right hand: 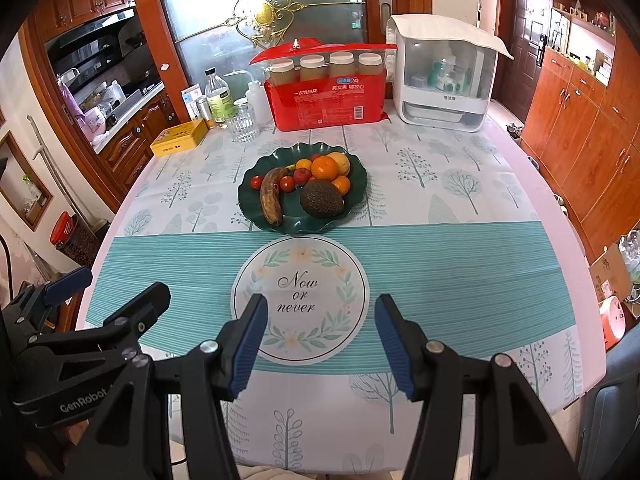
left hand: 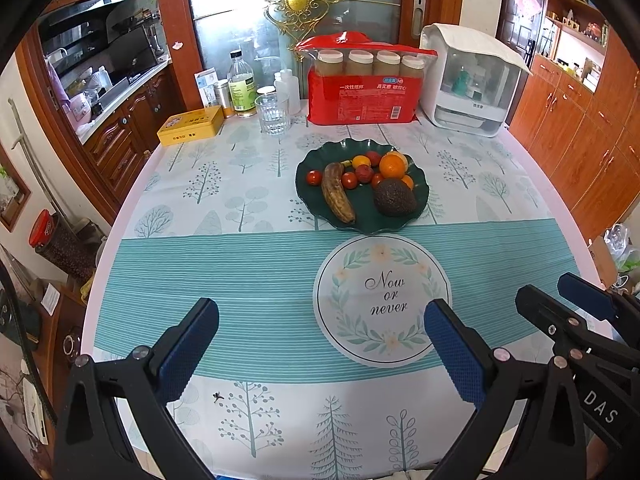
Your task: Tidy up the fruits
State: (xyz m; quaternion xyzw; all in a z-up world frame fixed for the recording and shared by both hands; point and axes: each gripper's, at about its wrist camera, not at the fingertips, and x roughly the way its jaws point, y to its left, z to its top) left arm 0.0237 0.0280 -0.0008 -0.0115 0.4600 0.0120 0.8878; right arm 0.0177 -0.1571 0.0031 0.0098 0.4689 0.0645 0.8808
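Both claws hung released over the bench [left hand: 248, 248], the left claw [left hand: 320, 344] spread wide and the right claw [right hand: 320, 340] narrower, neither grasping anything. Beyond them, well apart, the dark green plate [right hand: 250, 200] held a browned banana [right hand: 270, 196], avocado [right hand: 322, 199], oranges and small tomatoes.

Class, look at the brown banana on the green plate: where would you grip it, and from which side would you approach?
Grip the banana across its thick middle, coming from above with fingers either side of its width. It lies flat, lengthwise toward the camera, with cherry tomatoes close beside it on the plate.
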